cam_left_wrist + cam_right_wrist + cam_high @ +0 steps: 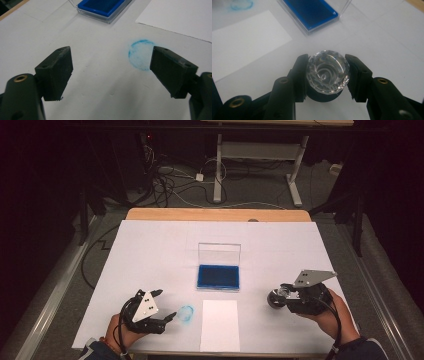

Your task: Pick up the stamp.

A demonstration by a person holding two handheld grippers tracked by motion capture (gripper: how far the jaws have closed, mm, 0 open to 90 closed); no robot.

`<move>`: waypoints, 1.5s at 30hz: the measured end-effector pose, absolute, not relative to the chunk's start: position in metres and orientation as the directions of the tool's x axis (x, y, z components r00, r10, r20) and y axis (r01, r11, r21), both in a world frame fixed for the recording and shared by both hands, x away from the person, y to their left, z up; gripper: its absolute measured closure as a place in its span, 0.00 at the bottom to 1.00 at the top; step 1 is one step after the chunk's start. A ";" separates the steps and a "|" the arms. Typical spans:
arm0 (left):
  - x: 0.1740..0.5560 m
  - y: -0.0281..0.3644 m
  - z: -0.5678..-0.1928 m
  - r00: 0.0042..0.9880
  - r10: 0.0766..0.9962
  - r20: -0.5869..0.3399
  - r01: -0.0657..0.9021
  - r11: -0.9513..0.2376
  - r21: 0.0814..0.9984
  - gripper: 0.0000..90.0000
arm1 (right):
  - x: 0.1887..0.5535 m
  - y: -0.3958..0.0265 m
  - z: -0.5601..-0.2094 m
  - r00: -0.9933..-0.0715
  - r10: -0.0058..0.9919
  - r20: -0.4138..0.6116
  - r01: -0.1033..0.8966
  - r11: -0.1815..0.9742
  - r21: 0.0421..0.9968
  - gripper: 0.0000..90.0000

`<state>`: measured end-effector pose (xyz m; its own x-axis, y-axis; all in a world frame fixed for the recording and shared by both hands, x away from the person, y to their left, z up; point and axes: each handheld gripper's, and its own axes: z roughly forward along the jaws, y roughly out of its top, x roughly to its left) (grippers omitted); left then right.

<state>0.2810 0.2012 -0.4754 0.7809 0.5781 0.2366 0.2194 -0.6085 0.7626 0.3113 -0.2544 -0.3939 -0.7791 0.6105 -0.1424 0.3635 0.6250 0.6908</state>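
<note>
two black jaws of the right gripper (328,75) clench a faceted clear crystal stamp with a black base (328,71), held near the right edge of the white-covered table (150,245). beyond it an open blue ink pad in a clear case (218,276) sits mid-table. the left gripper (111,72) gapes, unclenched, beside a round blue ink print (140,53) near the front edge.

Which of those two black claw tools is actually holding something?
The right gripper: its fingers clamp a faceted clear stamp. The left gripper stands open over a blue ink ring.
</note>
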 end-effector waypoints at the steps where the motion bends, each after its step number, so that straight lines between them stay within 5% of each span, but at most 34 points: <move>1: 0.281 0.201 -0.476 0.781 0.575 0.243 0.217 -0.614 0.758 0.20 | 0.311 -0.251 -0.393 -0.788 0.598 -0.143 0.355 0.633 0.688 0.64; 23: 0.276 0.208 -0.477 0.789 0.566 0.238 0.202 -0.605 0.770 0.20 | 0.293 -0.229 -0.386 -0.841 0.505 -0.197 0.232 0.664 0.711 0.64; 45: 0.266 0.222 -0.478 0.753 0.612 0.241 0.234 -0.591 0.772 0.20 | 0.303 -0.213 -0.386 -0.866 0.471 -0.166 0.215 0.652 0.727 0.64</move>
